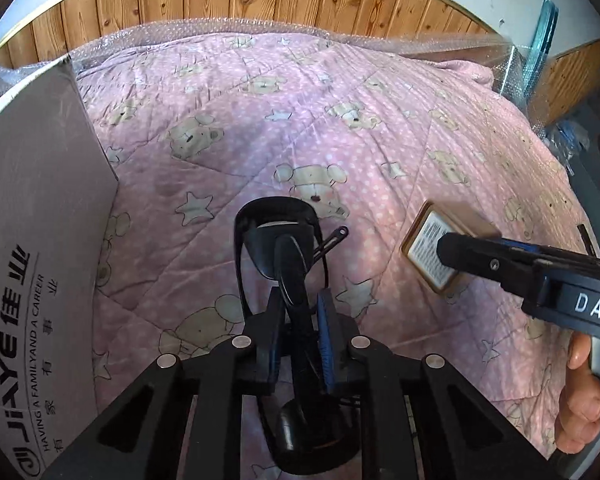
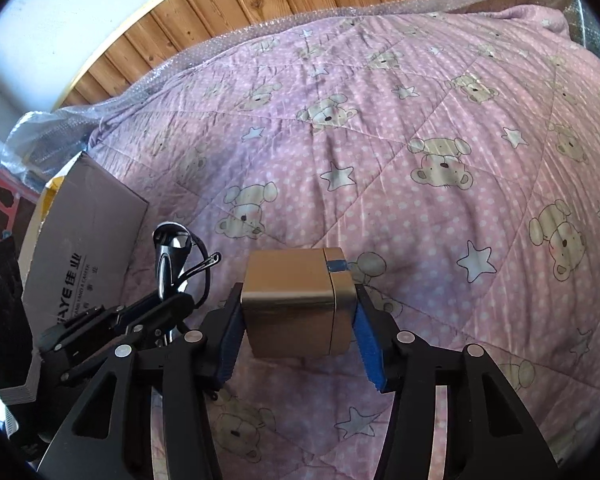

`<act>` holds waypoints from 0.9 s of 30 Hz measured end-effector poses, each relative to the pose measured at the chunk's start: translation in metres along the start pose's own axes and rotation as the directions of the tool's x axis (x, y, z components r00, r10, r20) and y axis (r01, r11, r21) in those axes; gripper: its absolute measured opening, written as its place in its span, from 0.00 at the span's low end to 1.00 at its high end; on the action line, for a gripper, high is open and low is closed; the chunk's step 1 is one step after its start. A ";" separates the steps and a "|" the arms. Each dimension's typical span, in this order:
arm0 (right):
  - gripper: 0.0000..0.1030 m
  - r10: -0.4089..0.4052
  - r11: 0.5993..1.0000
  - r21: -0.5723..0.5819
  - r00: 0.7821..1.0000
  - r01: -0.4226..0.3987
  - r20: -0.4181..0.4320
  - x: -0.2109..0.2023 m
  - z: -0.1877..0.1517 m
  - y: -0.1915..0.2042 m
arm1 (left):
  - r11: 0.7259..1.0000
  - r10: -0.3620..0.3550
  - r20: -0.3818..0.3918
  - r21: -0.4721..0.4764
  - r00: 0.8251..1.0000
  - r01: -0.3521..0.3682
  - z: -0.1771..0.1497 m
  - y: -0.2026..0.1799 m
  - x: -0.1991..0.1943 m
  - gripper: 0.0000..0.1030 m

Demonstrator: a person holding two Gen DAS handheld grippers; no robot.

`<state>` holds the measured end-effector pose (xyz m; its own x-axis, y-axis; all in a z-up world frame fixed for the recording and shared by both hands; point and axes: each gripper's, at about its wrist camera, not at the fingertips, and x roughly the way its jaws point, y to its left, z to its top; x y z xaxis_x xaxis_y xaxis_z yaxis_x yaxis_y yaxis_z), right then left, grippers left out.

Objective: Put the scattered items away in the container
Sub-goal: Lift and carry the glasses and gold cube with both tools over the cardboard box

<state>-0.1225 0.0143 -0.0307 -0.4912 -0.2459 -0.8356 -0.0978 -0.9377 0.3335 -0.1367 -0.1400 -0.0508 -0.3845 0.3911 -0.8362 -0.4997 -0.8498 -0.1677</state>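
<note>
Left wrist view: my left tongs (image 1: 300,316) pinch black sunglasses (image 1: 278,248), folded, held ahead over the pink bear quilt (image 1: 340,140).
Container: the cardboard box (image 1: 40,248) stands close on my left.
Right wrist view: my right tongs (image 2: 296,320) clamp a gold tin box (image 2: 296,300) squarely across its sides, clear above the quilt; the cardboard box sits far left.
Doing it well: I'd carry both leftward, lift over the box wall, then release gently inside.
</note>
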 end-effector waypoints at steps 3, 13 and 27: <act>0.52 -0.002 1.000 -0.007 1.000 0.002 -0.001 0.001 -0.001 0.002 | 1.000 -0.030 0.035 0.004 0.999 0.030 0.004 -0.005 -0.015 0.11; 0.52 0.005 1.000 -0.020 1.000 -0.004 0.028 -0.010 0.001 0.008 | 0.998 -0.055 0.013 -0.033 0.998 0.055 0.008 0.000 -0.019 0.11; 0.52 0.009 0.996 -0.091 0.994 0.001 0.111 -0.031 0.000 0.028 | 0.995 -0.067 0.114 -0.068 0.991 0.075 0.021 0.003 -0.060 0.11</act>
<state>-0.1103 -0.0043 0.0047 -0.5854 -0.2252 -0.7789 -0.0197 -0.9564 0.2913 -0.1314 -0.1583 0.0096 -0.4357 0.4850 -0.7582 -0.4737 -0.8399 -0.2651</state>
